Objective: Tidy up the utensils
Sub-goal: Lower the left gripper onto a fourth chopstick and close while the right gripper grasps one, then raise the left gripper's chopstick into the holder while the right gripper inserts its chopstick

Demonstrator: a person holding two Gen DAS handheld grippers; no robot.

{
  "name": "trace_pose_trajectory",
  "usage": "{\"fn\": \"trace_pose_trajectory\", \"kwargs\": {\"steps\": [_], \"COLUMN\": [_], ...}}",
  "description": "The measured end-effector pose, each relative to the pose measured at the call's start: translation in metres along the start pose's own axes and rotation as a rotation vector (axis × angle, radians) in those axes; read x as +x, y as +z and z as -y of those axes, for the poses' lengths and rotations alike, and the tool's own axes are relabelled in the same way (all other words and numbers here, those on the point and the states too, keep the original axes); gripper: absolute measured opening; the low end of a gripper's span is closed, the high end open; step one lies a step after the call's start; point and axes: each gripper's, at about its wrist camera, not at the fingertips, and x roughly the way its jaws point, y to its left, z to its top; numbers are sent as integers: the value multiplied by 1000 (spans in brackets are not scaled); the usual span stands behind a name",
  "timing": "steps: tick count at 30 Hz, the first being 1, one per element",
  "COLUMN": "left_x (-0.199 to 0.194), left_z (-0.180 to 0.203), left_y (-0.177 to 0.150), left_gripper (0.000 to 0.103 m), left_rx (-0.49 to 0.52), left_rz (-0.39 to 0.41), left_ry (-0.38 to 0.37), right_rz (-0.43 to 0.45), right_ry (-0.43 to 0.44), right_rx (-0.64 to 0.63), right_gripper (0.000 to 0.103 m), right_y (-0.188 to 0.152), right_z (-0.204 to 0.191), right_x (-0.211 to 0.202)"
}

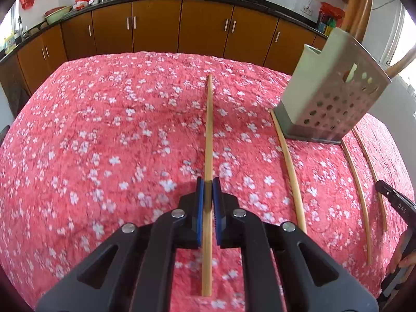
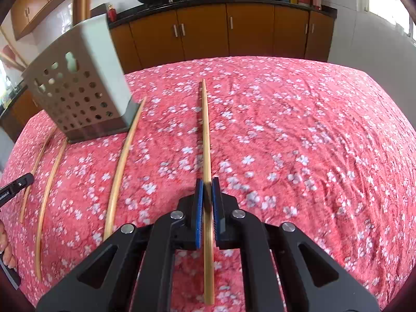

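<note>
My left gripper (image 1: 208, 186) is shut on a bamboo chopstick (image 1: 208, 130) that points forward over the pink floral cloth. My right gripper (image 2: 207, 186) is shut on another bamboo chopstick (image 2: 206, 135), also pointing forward. The grey perforated utensil holder (image 1: 332, 98) stands upright at the right in the left wrist view and at the left in the right wrist view (image 2: 80, 88). Three loose chopsticks lie on the cloth in front of the holder, between my grippers (image 1: 288, 166) (image 1: 357, 189) (image 1: 371, 171). They also show in the right wrist view (image 2: 122, 166) (image 2: 49, 189) (image 2: 36, 166).
The table is covered by a pink floral cloth (image 1: 104, 143). Brown kitchen cabinets (image 1: 156, 28) and a dark counter with woks stand behind the table. A wooden chair back (image 1: 360, 5) rises behind the holder. The other gripper's tip shows at the edge of each view (image 1: 392, 200) (image 2: 15, 184).
</note>
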Motion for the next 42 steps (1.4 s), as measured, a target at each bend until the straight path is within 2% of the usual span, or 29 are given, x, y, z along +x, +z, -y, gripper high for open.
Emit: {"fn": "trace_pose_trajectory", "kwargs": {"steps": [3, 9, 18, 42], "left_x": [-1, -1, -2, -5], "left_z": [1, -7, 0, -3], "left_y": [-4, -5, -7, -5], "left_gripper": [11, 12, 14, 14], "left_rx": [26, -12, 16, -20], "left_rz": [29, 31, 30, 31], "left_ry": [6, -32, -1, -31], "right_rz": [14, 13, 12, 11], "right_ry": [-23, -16, -20, -16], "right_rx": [-21, -15, -18, -12], "right_gripper": [8, 9, 9, 10], "right_y": [0, 1, 3, 4], "right_z": [-1, -1, 2, 4], "right_x": [2, 2, 3, 3]}}
